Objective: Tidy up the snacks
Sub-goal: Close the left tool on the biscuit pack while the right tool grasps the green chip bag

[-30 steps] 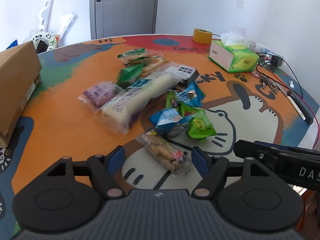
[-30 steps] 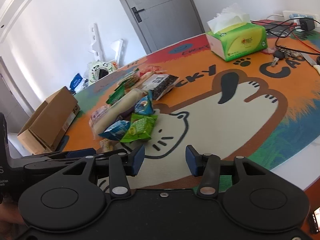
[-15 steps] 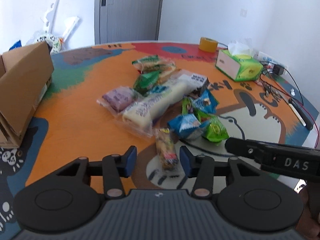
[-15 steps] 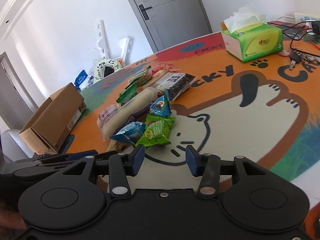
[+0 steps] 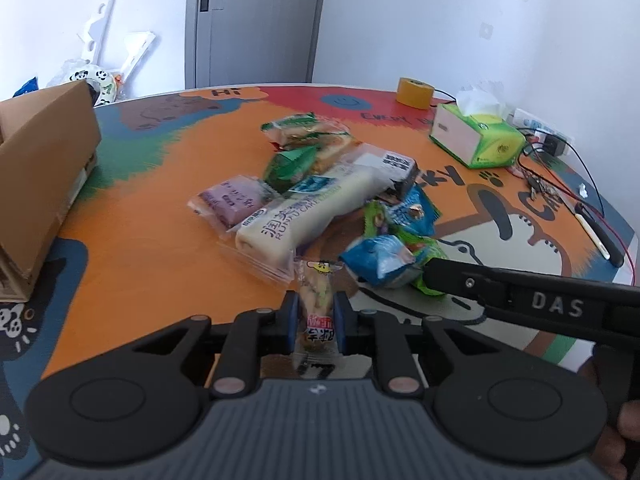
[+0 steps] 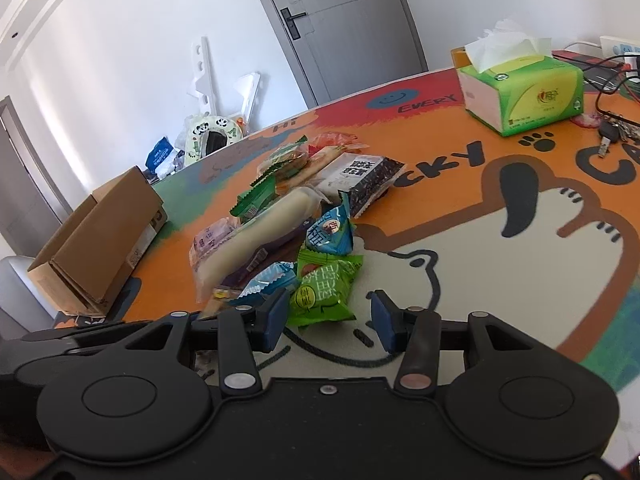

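Observation:
My left gripper (image 5: pixel 316 322) is shut on a slim clear-wrapped snack bar (image 5: pixel 318 312), its blue pads pressing both sides near the table's front. Just beyond lies the snack pile: a long white cake roll (image 5: pixel 308 210), a purple pack (image 5: pixel 234 200), blue packets (image 5: pixel 380 258) and green packets (image 5: pixel 290 162). In the right wrist view my right gripper (image 6: pixel 330 320) stands open, pads apart, with the near end of a green packet (image 6: pixel 324 294) lying ahead between the fingertips, untouched. A blue packet (image 6: pixel 330 234) and a black-and-white pack (image 6: pixel 362 178) lie further back.
An open cardboard box (image 5: pixel 38 178) (image 6: pixel 98 240) stands at the table's left edge. A green tissue box (image 5: pixel 478 140) (image 6: pixel 524 92), a tape roll (image 5: pixel 416 92), keys (image 6: pixel 610 134) and cables (image 5: pixel 560 172) lie at the right. The other gripper's arm (image 5: pixel 532 300) crosses the left view.
The left gripper's jaws closed from wide apart onto the slim snack bar. The right gripper slid nearer the pile, so the green packet now lies just ahead of its fingertips.

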`<state>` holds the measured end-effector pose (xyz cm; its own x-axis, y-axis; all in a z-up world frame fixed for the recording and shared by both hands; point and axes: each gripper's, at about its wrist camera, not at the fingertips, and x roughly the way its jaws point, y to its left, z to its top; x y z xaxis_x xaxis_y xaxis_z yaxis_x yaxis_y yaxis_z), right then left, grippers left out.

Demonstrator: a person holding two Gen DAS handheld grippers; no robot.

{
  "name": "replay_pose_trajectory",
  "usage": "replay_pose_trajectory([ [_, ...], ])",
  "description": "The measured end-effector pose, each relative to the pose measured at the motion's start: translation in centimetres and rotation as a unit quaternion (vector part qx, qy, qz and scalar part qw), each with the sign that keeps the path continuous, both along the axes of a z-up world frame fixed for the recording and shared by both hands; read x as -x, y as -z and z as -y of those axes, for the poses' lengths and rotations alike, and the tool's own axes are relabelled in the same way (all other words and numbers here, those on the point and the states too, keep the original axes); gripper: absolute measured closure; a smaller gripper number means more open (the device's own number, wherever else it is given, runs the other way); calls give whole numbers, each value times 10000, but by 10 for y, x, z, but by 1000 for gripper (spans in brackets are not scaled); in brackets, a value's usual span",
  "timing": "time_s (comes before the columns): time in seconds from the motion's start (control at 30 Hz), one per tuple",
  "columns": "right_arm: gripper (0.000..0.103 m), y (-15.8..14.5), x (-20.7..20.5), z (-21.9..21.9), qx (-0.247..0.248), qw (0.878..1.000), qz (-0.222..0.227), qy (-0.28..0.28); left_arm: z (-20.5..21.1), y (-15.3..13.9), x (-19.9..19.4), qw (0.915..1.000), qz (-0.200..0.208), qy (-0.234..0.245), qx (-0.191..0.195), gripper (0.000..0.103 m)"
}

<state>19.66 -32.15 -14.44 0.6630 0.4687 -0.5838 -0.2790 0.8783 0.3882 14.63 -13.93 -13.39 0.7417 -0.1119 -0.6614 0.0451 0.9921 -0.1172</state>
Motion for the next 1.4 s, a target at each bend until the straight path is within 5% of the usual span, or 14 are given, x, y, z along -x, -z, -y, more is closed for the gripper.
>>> replay_pose_trajectory([
  [0.4, 55, 3, -12, -23, 276, 9995, 102, -135, -13, -6, 10, 9999, 25, -99, 3, 86],
  [0.47, 69, 2, -11, -24, 389, 9991, 97, -114, -14, -4, 10, 9999, -67, -124, 2, 86],
  [0.57, 71, 1, -8, -18, 328, 9994, 48, -126, -13, 0, 8, 9998, -176, -123, -36, 85],
  [1.4, 78, -32, 19, -20, -16, 9979, 591, -269, -31, -35, 25, 9982, 518, -266, 172, 86],
])
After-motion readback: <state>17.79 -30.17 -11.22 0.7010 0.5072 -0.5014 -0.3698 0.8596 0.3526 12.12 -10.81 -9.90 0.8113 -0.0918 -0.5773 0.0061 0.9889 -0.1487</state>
